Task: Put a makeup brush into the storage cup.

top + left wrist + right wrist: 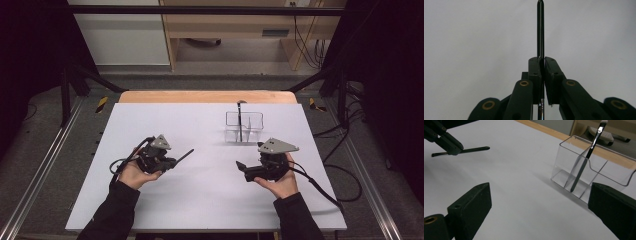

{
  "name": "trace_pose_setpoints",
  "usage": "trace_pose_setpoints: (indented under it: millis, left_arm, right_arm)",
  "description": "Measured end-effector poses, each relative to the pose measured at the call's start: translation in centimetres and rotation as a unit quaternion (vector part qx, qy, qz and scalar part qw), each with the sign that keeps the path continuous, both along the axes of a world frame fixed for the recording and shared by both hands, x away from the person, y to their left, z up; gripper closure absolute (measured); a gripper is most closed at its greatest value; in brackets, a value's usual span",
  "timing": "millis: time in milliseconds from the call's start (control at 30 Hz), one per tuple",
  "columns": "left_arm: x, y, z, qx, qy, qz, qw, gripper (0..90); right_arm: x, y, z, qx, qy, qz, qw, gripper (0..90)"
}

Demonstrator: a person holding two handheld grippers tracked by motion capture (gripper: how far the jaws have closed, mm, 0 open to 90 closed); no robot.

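My left gripper [172,162] is on the left side of the white table top, shut on a thin black stick [184,156] that pokes out toward the right. In the left gripper view the stick [540,30] runs straight up from between the closed pads of the left gripper [542,61]. My right gripper [241,167] hovers at the right, pointing left, with its jaws wide apart and nothing between them [540,195]. A clear compartmented holder [255,120] stands behind it, with a slim brush [240,120] leaning upright inside. The holder [564,165] and brush [584,165] are close ahead in the right gripper view.
A white sheet [200,200] covers the table, with a wooden edge [207,96] at the back. The left gripper [449,143] and its stick [474,150] appear at the upper left of the right gripper view. Metal rails and cables flank the table.
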State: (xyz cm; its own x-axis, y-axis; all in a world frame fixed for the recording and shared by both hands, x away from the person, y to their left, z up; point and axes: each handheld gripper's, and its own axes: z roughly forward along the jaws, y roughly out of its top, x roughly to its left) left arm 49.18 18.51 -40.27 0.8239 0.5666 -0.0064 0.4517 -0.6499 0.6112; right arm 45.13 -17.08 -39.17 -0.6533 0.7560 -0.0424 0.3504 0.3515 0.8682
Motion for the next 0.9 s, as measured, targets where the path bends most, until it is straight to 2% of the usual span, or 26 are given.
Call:
trace_pose_setpoints:
  millis: [233,367,633,900]
  left_arm:
    - [-0.8,-1.1,0.4,-0.002,-0.004,-0.023,0.9997,83.2]
    - [-1.2,-2.0,0.4,0.004,-0.002,-0.04,0.9992,83.2]
    - [-1.5,-2.9,0.1,0.008,0.001,-0.053,0.9985,83.2]
    - [-1.7,-3.7,0.1,0.004,0.005,-0.065,0.9978,83.2]
  right_arm:
    - [0.0,0.6,0.1,-0.018,0.0,0.008,0.9998,5.8]
    - [-0.1,0.7,0.2,-0.026,0.0,0.012,0.9996,6.2]
    - [0.1,1.1,-0.1,-0.036,0.004,0.017,0.9992,6.3]
    - [0.1,1.5,-0.1,-0.05,0.001,0.026,0.9984,6.5]
